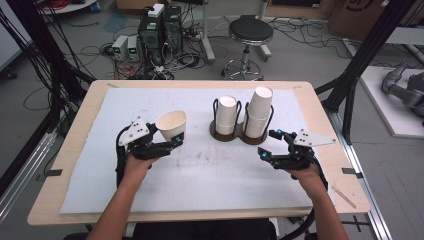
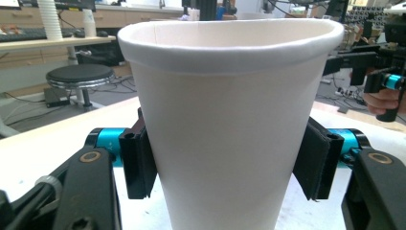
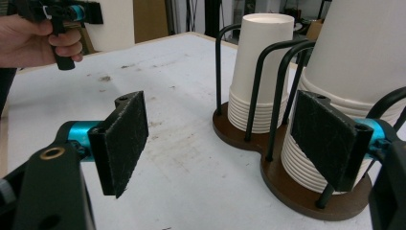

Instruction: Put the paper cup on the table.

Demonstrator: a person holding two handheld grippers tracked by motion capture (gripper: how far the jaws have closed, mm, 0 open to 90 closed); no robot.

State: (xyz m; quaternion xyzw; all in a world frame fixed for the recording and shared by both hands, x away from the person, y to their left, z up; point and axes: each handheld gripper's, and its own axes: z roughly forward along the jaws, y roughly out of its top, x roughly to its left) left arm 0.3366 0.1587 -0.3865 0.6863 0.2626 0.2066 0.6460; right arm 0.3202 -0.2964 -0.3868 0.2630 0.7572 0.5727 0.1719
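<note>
White tabletop (image 1: 200, 170), cup (image 2: 230, 124) base cut off

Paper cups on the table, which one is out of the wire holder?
The single paper cup clamped in the left tongs, tilted above the mat; the two cup stacks stand upright in the holder.

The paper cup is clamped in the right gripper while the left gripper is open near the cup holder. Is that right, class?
No, the sides are swapped. The left gripper clamps the paper cup, as the left gripper view shows; the right gripper is open near the cup holder.
</note>
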